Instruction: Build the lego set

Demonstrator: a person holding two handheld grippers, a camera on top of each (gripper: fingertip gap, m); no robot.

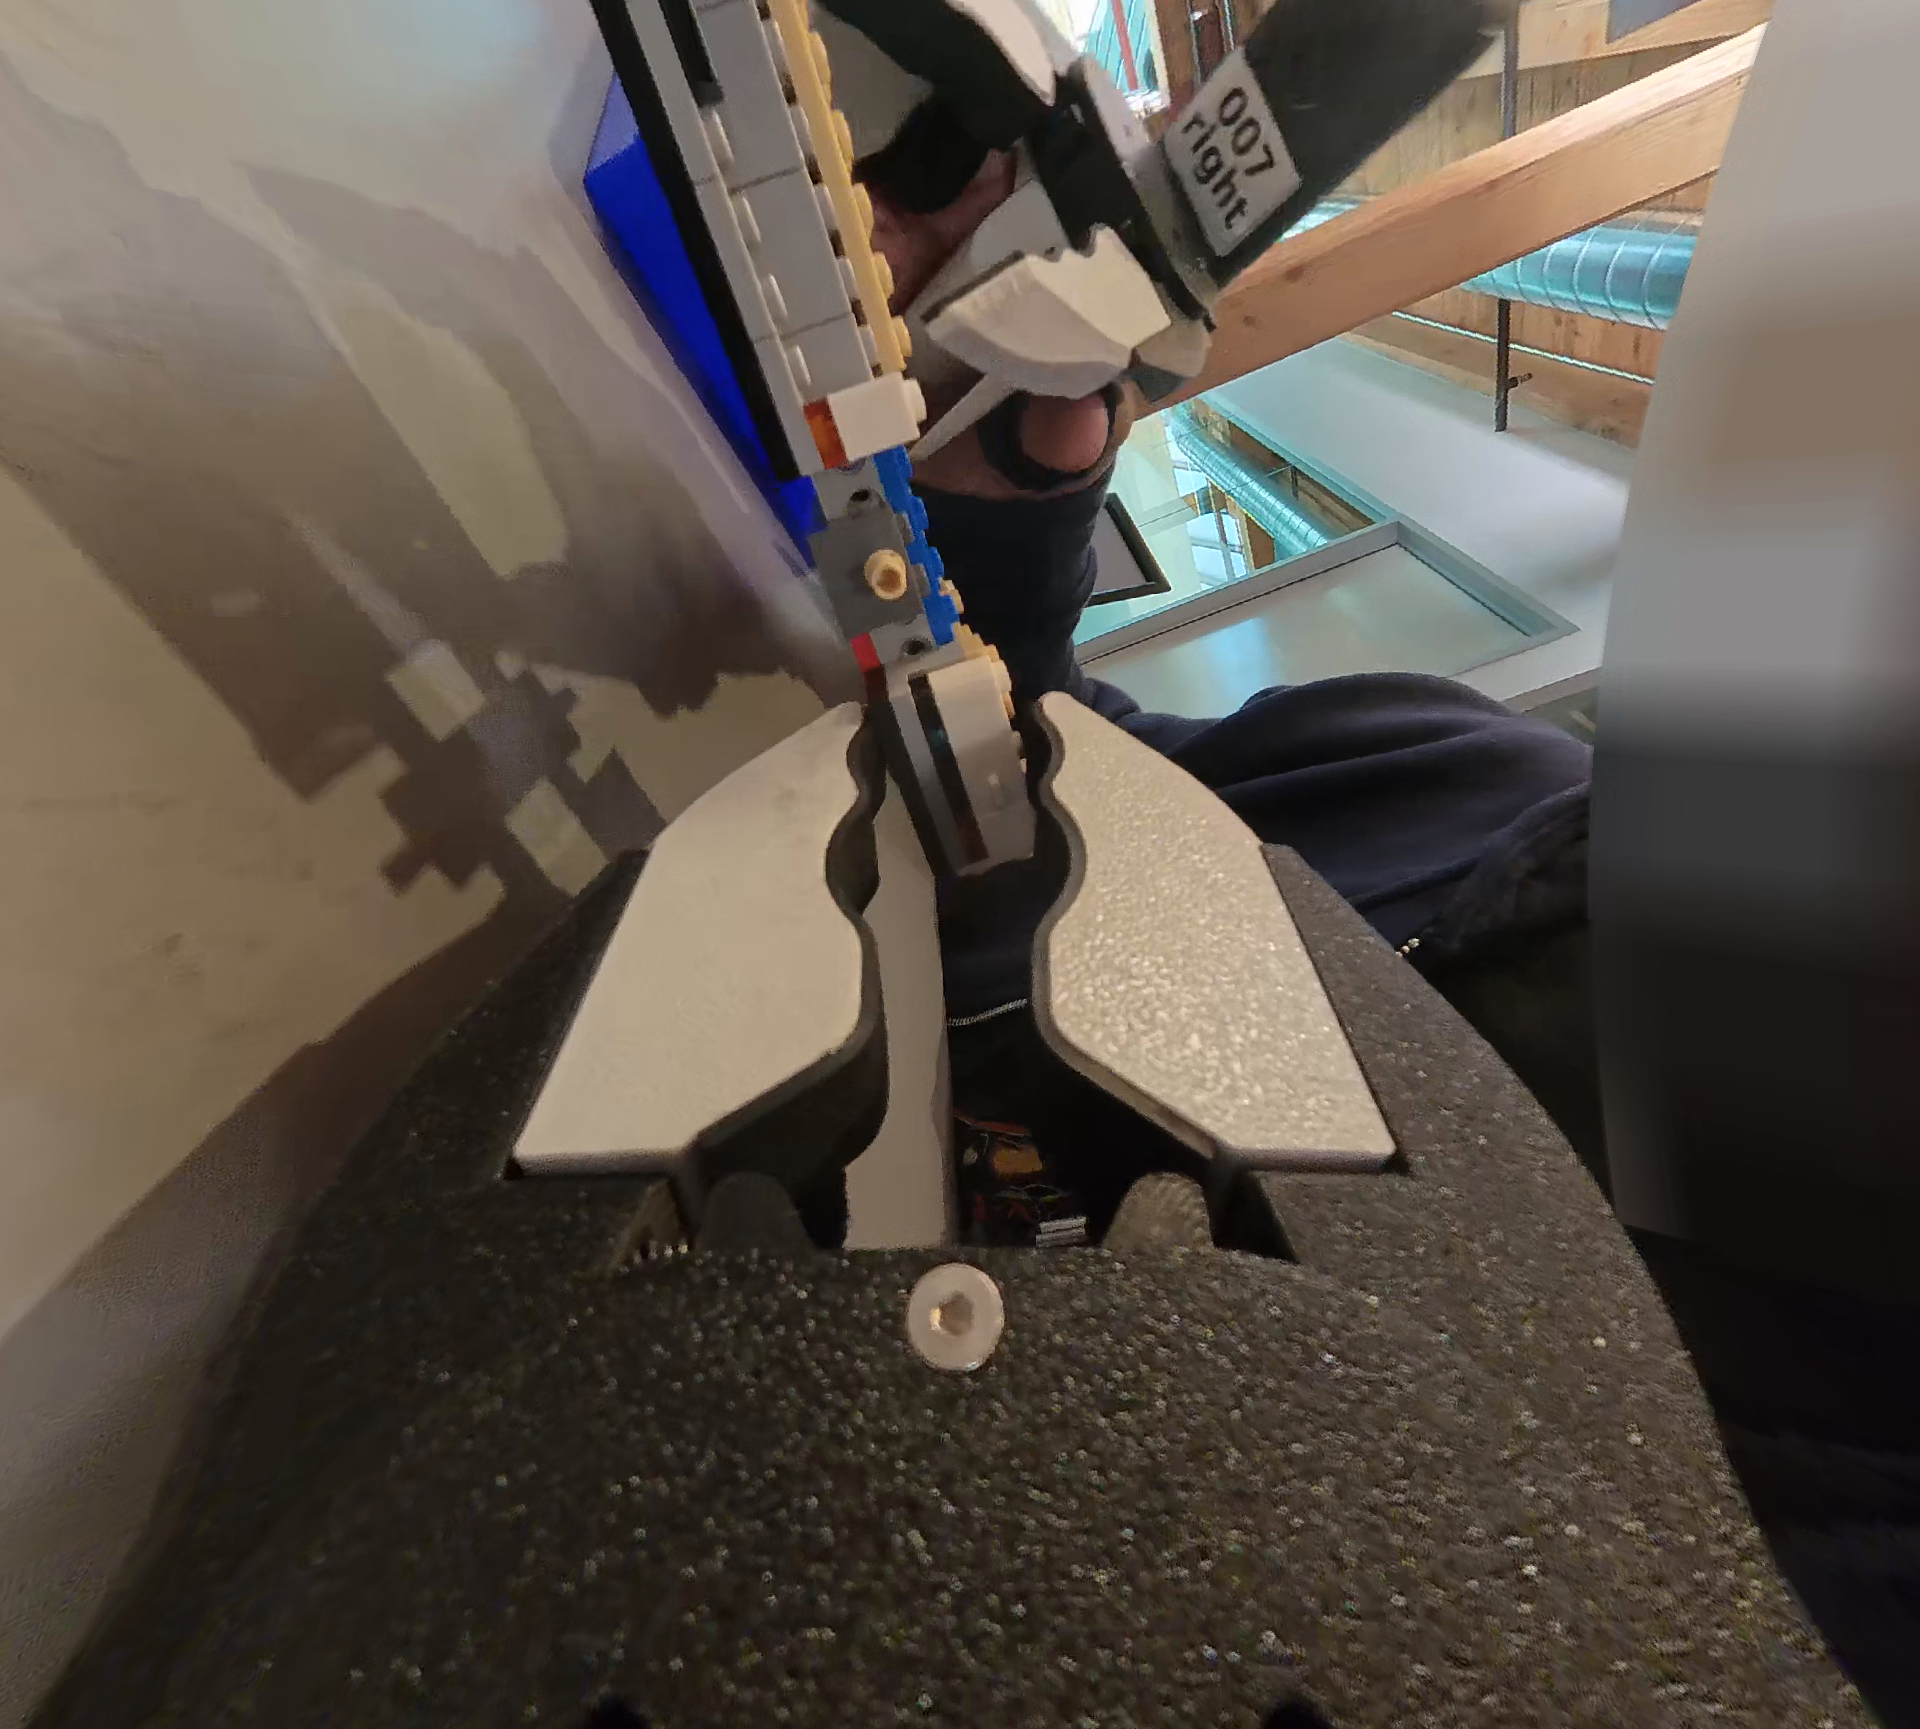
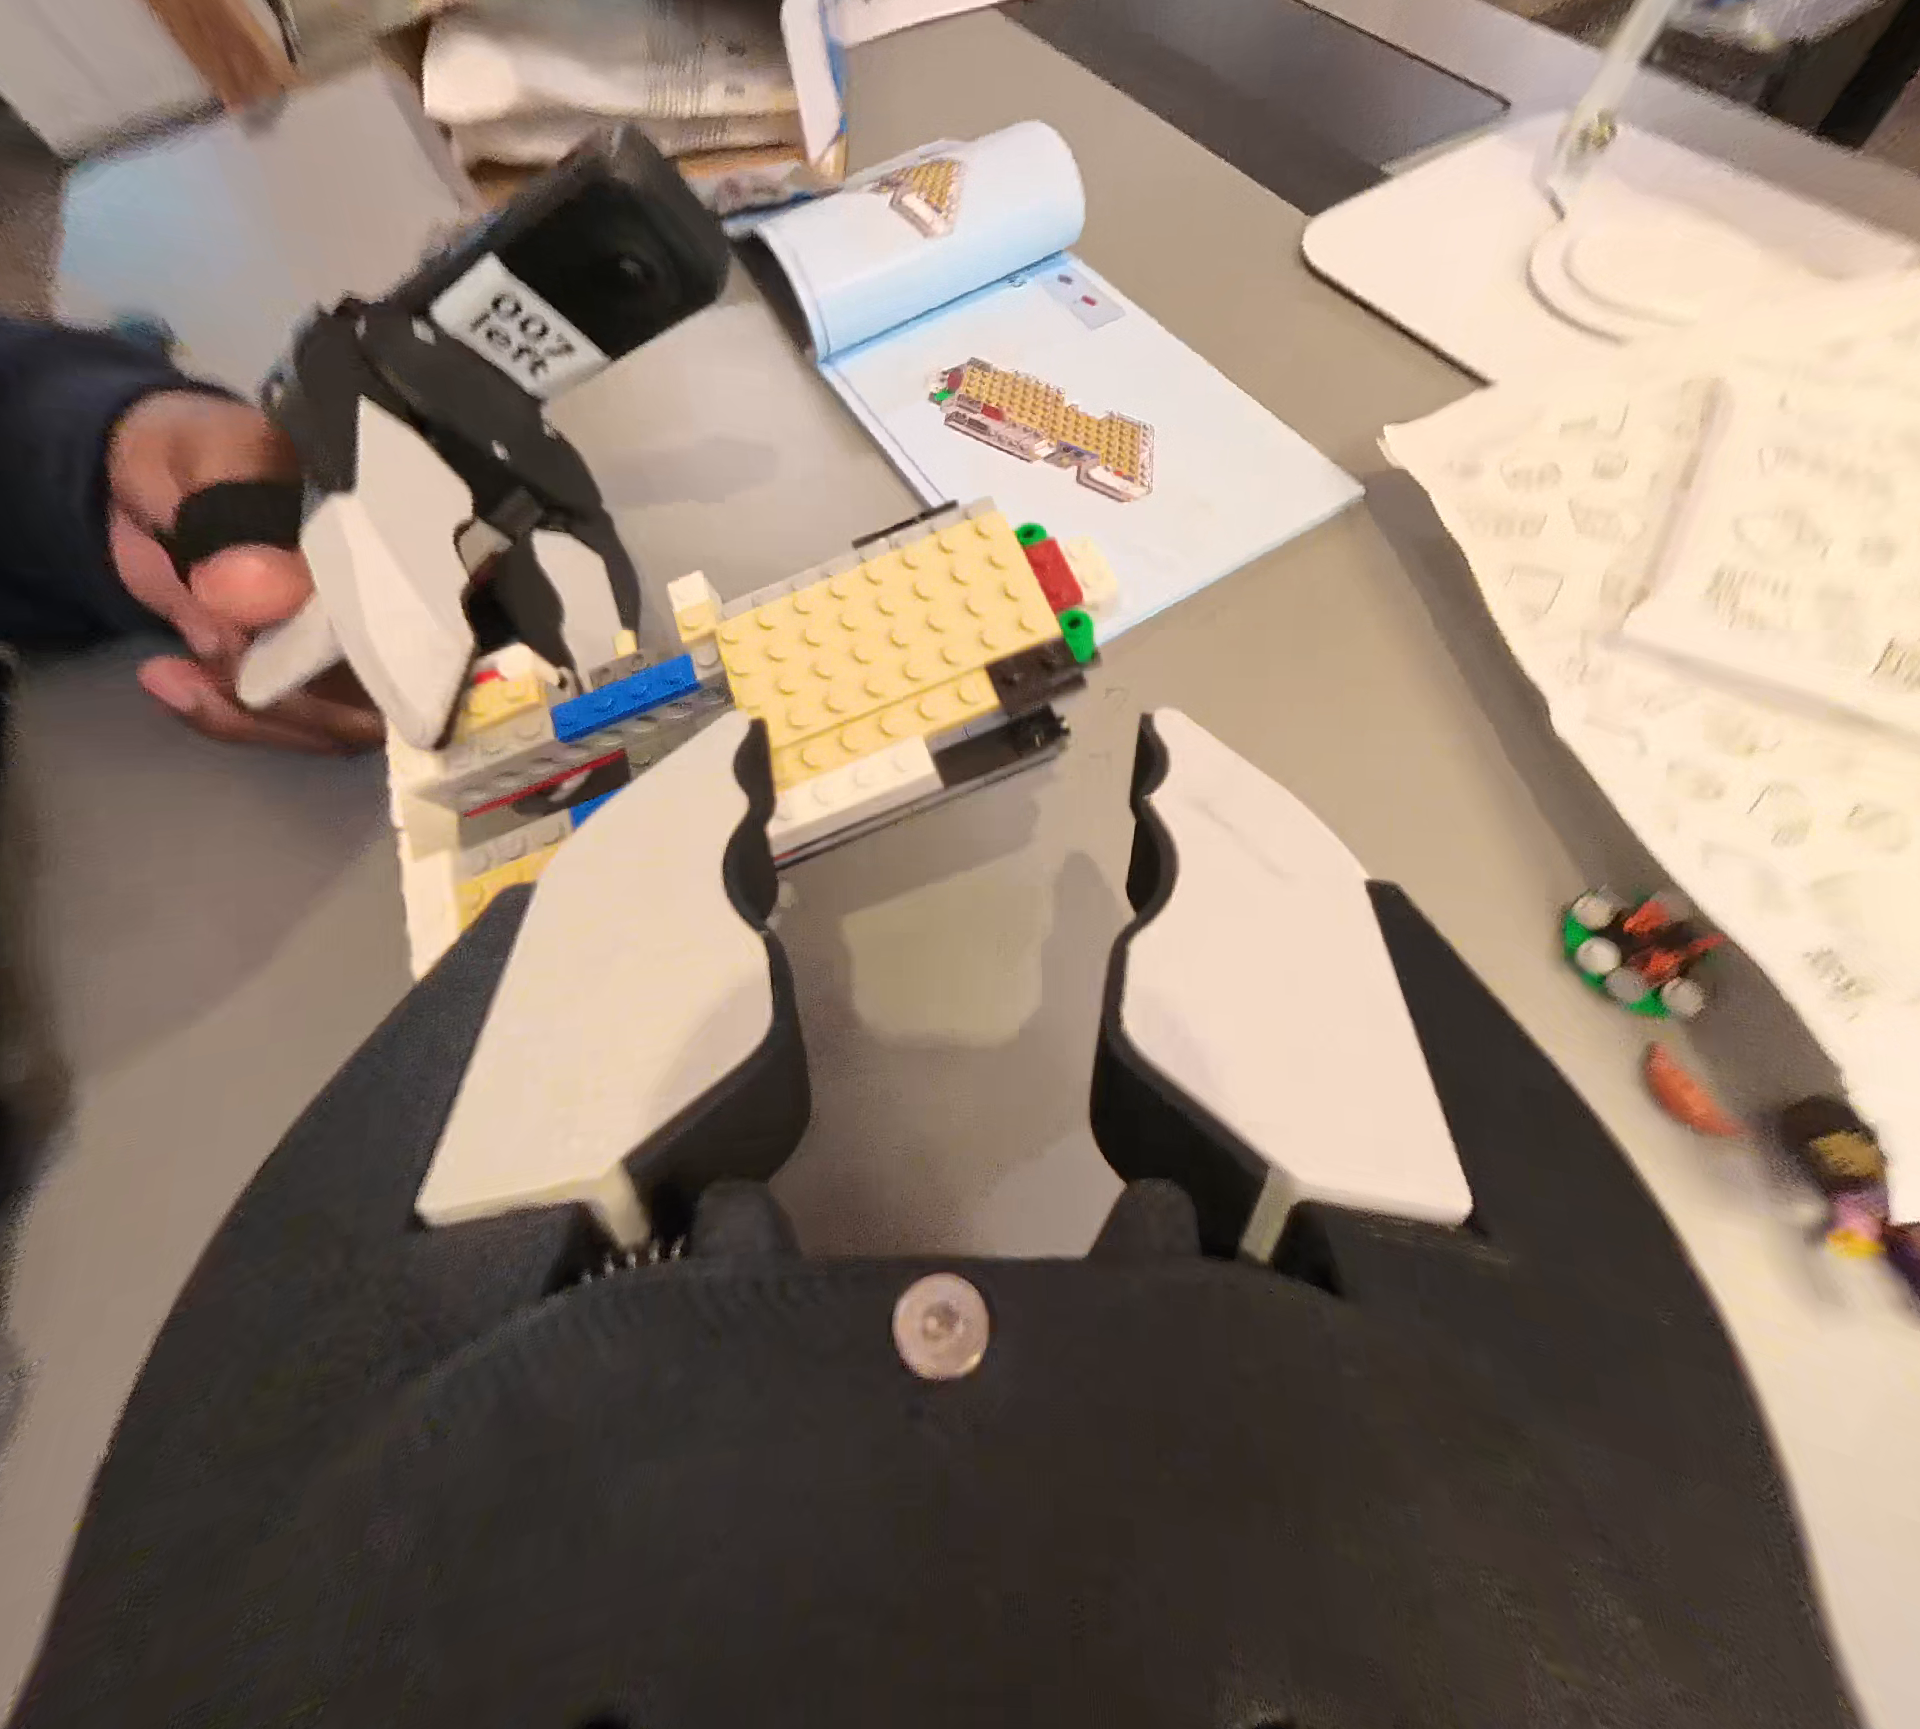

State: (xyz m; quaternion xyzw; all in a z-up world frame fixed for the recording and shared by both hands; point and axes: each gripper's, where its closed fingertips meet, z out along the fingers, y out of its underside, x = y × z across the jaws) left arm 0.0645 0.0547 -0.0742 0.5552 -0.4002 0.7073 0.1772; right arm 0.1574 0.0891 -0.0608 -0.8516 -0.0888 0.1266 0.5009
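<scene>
While the left hand-held gripper (image 1: 951, 744) pinches one narrow end of a long brick model (image 2: 883, 630) with its jaws nearly closed on it, the right hand-held gripper (image 2: 951, 796) hovers wide open and empty at the model's tan-plated end, its left fingertip just beside the edge. Held by one end alone above the grey surface (image 2: 1299, 640), with an open instruction booklet (image 2: 1039, 391) at twelve o'clock, the model could twist or snap apart at its joints if pushed.

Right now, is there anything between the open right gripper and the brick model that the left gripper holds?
Nothing visible. The right gripper is open beside the brick model; only bare table lies between its fingers. The left gripper clamps the model's other end.
</scene>
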